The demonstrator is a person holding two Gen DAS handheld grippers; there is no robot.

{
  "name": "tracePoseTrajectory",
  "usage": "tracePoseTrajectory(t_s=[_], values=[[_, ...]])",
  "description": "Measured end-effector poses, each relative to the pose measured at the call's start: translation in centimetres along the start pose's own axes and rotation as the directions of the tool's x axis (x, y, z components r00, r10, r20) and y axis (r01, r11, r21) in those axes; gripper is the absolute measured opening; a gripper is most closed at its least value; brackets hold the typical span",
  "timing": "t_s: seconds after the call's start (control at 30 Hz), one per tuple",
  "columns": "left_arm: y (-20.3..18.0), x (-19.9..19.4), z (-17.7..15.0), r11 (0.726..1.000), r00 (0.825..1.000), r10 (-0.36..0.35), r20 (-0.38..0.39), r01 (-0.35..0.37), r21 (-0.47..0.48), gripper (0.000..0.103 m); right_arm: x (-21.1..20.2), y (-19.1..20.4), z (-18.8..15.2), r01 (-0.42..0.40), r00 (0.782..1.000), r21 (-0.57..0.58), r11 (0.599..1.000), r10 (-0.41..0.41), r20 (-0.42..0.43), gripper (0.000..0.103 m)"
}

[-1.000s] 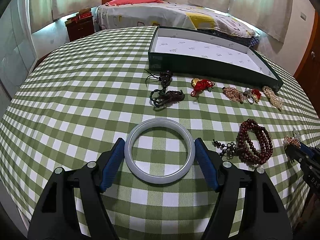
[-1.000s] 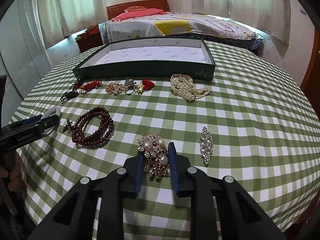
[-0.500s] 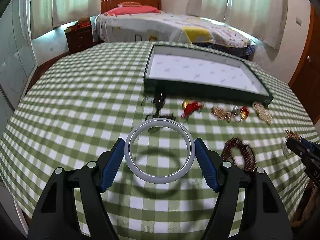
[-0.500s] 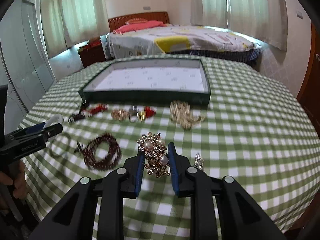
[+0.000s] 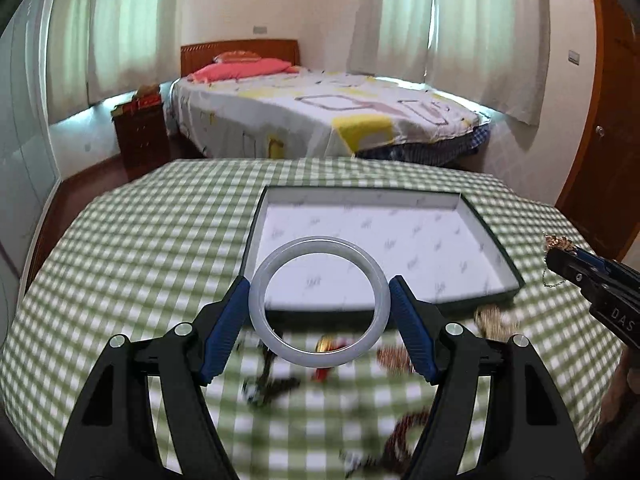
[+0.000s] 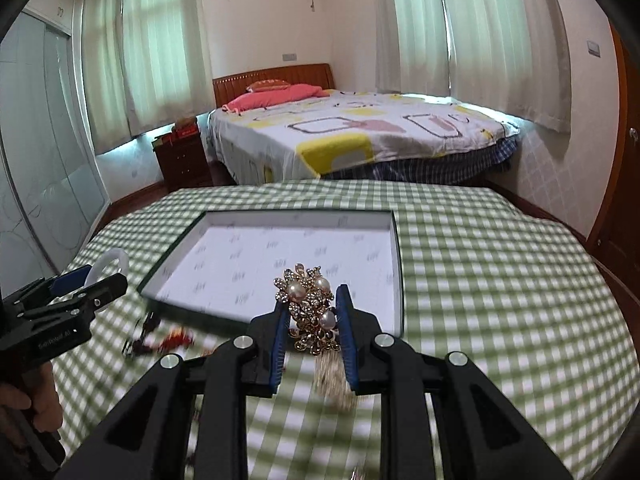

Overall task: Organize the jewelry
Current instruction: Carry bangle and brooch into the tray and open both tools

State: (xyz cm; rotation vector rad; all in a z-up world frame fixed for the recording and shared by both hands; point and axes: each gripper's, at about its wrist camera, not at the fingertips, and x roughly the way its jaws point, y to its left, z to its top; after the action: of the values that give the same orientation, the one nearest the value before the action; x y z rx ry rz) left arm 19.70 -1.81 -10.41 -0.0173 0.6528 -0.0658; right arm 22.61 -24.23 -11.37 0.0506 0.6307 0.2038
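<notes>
Indoors, a green-checked tablecloth (image 5: 160,248) fronts a bed (image 6: 360,140); left jaws grip a bangle (image 5: 319,301), right jaws a brooch (image 6: 314,312).

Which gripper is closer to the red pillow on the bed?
Neither, as far as I can tell. The left gripper with the white bangle and the right gripper with the pearl brooch both hang over the table, far from the pillow.

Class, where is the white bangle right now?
The white bangle sits clamped between the left gripper's fingers, raised before the green tray.
</notes>
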Motion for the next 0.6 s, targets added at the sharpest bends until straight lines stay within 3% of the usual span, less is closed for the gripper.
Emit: tracePoseTrajectory(t_s=[0.13, 0.27, 0.47, 0.6], values=[[-0.7, 3.5, 2.2, 1.000, 1.000, -0.006, 0.001, 0.006, 0.017, 0.069, 2.1, -0.4, 1.7, 0.010, 1.000, -0.011, 1.000, -0.010, 0.006, 0.024], [-0.6, 8.1, 3.3, 1.000, 0.999, -0.010, -0.050, 0.011, 0.012, 0.069, 5.9, -1.4, 2.0, 0.016, 0.999, -0.004, 1.000, -0.016, -0.048, 0.024], [0.1, 13.1, 2.1, 1.000, 0.985, -0.018, -0.170, 0.016, -0.014, 0.069, 10.2, -2.7, 0.1, 0.017, 0.986, 0.021, 1.000, -0.014, -0.164, 0.024], [-0.5, 14.8, 1.1, 1.000, 0.978, -0.005, -0.207, 0.009, 0.015, 0.069, 11.6, -3.1, -0.9, 0.031, 0.977, 0.017, 0.999, -0.027, -0.212, 0.024]])
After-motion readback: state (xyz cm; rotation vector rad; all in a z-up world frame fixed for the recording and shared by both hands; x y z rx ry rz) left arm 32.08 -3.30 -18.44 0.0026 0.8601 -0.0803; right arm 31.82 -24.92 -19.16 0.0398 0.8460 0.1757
